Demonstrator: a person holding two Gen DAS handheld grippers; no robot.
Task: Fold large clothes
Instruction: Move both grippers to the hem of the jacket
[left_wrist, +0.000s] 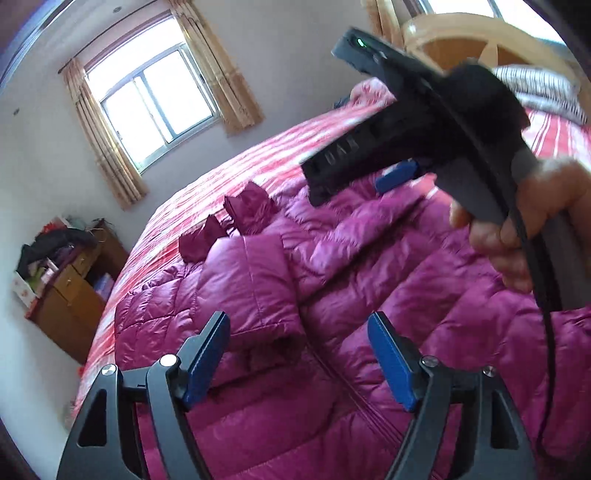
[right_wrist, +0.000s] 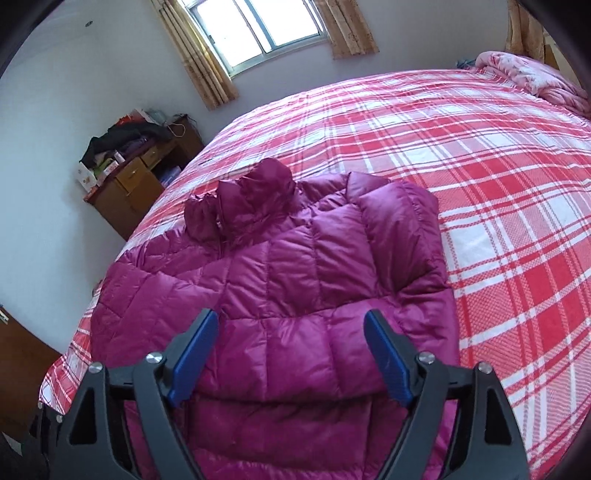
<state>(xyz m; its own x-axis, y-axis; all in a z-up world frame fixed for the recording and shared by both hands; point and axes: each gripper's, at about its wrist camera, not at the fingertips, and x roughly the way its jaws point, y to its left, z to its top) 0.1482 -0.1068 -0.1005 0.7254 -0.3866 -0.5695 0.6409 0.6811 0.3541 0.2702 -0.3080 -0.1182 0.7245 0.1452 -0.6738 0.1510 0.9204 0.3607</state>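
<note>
A magenta quilted down jacket (right_wrist: 295, 266) lies spread on the red-and-white plaid bed (right_wrist: 498, 192), its darker hood (right_wrist: 255, 195) bunched at the far end and one sleeve folded across the body. It also shows in the left wrist view (left_wrist: 332, 295). My left gripper (left_wrist: 297, 354) is open and empty just above the jacket. My right gripper (right_wrist: 291, 350) is open and empty over the jacket's near part. The right gripper's body also shows in the left wrist view (left_wrist: 424, 122), held in a hand above the jacket; only one blue pad of it shows there.
A wooden dresser (right_wrist: 129, 192) piled with clutter stands by the wall left of the bed. A curtained window (right_wrist: 255, 29) is beyond. A pink blanket (right_wrist: 532, 74) lies at the bed's far right. A wooden headboard (left_wrist: 480, 40) and striped pillow (left_wrist: 539, 88) are behind.
</note>
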